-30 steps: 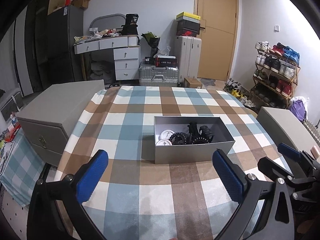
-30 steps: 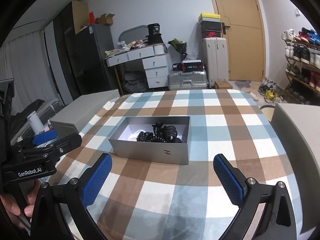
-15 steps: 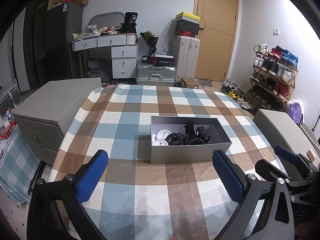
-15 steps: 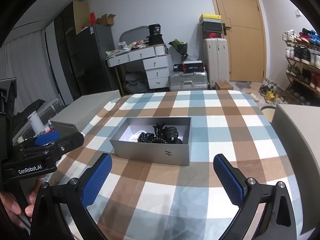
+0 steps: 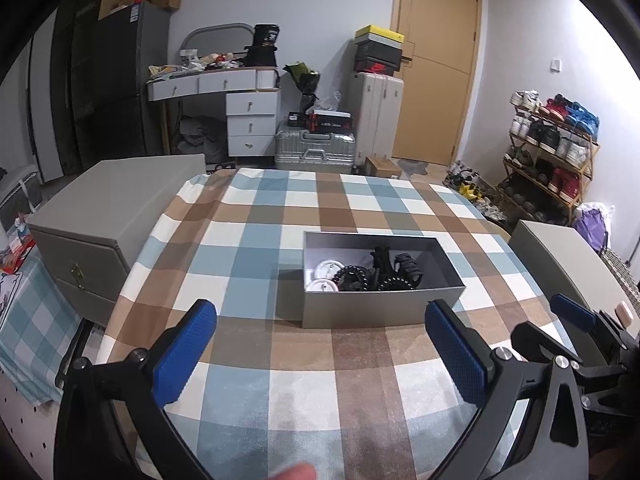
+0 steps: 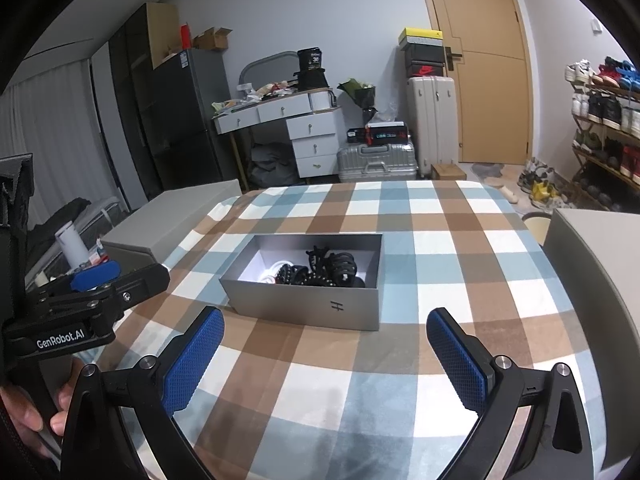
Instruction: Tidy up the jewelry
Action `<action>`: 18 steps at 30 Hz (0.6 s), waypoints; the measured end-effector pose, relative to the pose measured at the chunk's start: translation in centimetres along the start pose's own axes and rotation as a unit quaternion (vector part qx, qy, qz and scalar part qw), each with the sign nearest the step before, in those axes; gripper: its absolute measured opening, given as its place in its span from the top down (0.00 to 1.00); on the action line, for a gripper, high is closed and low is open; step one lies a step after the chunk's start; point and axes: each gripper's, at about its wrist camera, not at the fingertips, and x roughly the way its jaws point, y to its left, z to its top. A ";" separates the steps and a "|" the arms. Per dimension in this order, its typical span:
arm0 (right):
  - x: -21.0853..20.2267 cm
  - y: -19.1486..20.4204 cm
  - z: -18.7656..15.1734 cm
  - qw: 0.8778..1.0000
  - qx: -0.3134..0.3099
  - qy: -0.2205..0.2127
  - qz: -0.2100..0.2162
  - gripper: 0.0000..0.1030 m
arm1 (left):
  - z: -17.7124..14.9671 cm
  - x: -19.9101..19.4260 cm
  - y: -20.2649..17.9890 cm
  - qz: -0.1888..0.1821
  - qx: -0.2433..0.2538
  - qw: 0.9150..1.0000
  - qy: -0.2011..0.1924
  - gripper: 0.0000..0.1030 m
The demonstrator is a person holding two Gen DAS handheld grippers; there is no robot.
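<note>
Both tools, left (image 5: 320, 356) and right (image 6: 324, 356), hang wide open and empty near the surface's front edge. Tangled black jewelry (image 5: 376, 274) fills a central grey box (image 5: 380, 312); a grab may lift several pieces.

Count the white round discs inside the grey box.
2. Both white discs lie at the left end of the grey box: one farther back, one nearer. The black jewelry may hide more.
</note>
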 end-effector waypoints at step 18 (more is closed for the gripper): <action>0.0 -0.1 0.0 1.000 0.002 -0.001 0.002 0.01 | -0.1 0.1 -0.7 -0.011 0.016 1.000 0.004 0.01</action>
